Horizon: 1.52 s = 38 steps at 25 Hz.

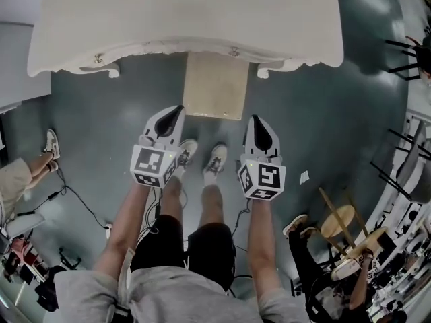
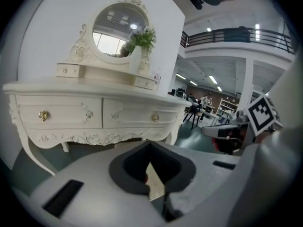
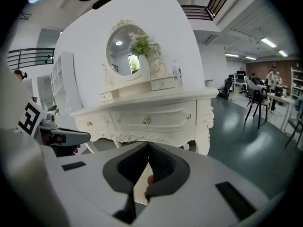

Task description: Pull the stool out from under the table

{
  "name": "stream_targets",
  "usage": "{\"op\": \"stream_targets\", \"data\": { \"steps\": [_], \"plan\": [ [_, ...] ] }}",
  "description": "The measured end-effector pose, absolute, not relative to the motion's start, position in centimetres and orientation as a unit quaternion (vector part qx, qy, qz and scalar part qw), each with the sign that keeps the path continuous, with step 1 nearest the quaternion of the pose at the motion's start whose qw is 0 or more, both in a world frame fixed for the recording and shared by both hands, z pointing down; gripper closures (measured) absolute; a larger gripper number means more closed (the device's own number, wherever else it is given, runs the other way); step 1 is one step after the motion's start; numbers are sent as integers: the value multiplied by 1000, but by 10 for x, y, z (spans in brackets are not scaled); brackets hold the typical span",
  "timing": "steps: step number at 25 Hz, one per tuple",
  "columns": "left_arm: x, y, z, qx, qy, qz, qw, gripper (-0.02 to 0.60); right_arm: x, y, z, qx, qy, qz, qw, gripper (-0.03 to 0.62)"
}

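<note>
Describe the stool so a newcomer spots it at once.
Find the white carved dressing table at the top of the head view. The stool stands on the floor between its front legs, partly tucked under, just ahead of the person's shoes. It is the only square, flat beige seat; the round wooden seat is far right.

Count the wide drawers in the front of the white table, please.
2: the left drawer and the right drawer, side by side across the front of the table; none appears hidden.
</note>
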<state>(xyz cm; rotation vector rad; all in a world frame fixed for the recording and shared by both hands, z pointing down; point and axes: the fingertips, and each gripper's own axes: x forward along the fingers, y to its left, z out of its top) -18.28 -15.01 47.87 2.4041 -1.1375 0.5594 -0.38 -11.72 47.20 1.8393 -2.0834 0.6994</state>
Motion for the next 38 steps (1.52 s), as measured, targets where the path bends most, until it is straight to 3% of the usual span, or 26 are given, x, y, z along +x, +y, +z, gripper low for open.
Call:
{"op": "stream_targets", "data": {
  "steps": [20, 23, 25, 27, 33, 38],
  "plan": [
    [-184, -166, 669, 836, -424, 224, 267, 577, 12, -138, 670, 597, -732, 277, 177, 579],
    [-182, -171, 685, 831, -420, 211, 297, 515, 10, -144, 687, 579, -736, 313, 158, 567],
    [-182, -176, 694, 830, -418, 200, 311, 423, 6, -150, 697, 565, -739, 339, 144, 432],
    [-182, -181, 704, 827, -418, 197, 320, 338, 5, -156, 707, 555, -737, 361, 133, 366],
    [-183, -194, 734, 813, -415, 191, 361, 281, 12, -170, 738, 541, -726, 410, 113, 234],
    [-183, -199, 759, 802, -415, 193, 385, 278, 16, -174, 760, 535, -715, 439, 103, 221]
  ]
}}
